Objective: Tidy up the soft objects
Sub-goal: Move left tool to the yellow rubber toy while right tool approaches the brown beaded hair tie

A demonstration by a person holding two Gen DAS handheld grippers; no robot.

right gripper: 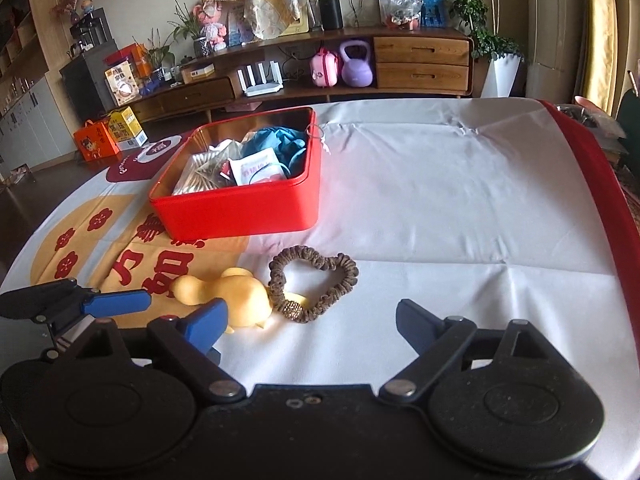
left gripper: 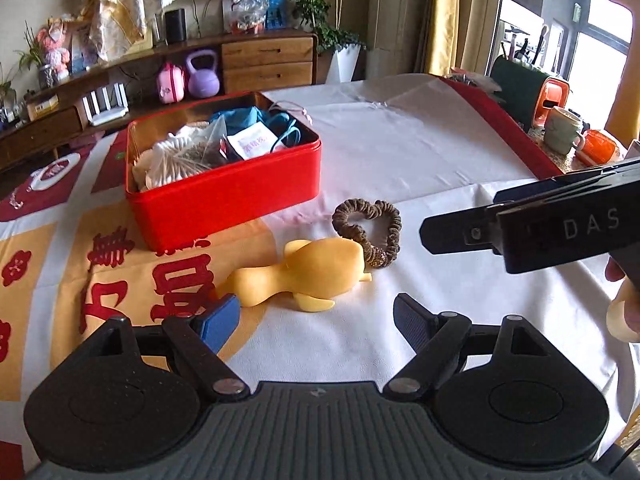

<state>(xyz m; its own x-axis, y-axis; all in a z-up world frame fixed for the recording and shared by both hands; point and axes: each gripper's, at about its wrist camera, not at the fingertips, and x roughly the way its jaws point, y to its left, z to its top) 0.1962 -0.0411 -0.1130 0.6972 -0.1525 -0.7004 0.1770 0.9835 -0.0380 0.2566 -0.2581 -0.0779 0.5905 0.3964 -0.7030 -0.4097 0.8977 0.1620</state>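
On the desk, near edge, just in front of the red tin: two loose soft items on the white cloth. Yellow duck-shaped squeeze toy lies on its side, head toward the printed red-and-gold panel. Brown scrunchie, pushed into a heart shape, touches the toy's rear; its beaded knot sits against the yellow body.

Tin is open and already holds soft goods: blue fabric, white folded pieces, small packets. Judged: these two are what remains to go in.

Left tongs spread wide, empty, low and just short of the toy, the blue pad beside its head. Right tongs also spread wide, empty, fronting the scrunchie and the toy's rear end.

Handling, judged:
- Toy looks light, rubbery, smooth skin; likely to squash and may squirt out of a pinch on the round belly. Narrow neck between head and body looks the surest hold.
- Scrunchie very light, limp, ruffled cloth with good friction. Pinch one side of the band, away from the beaded knot; it will dangle and change shape when lifted.
- Since they touch, lifting one may drag the other.
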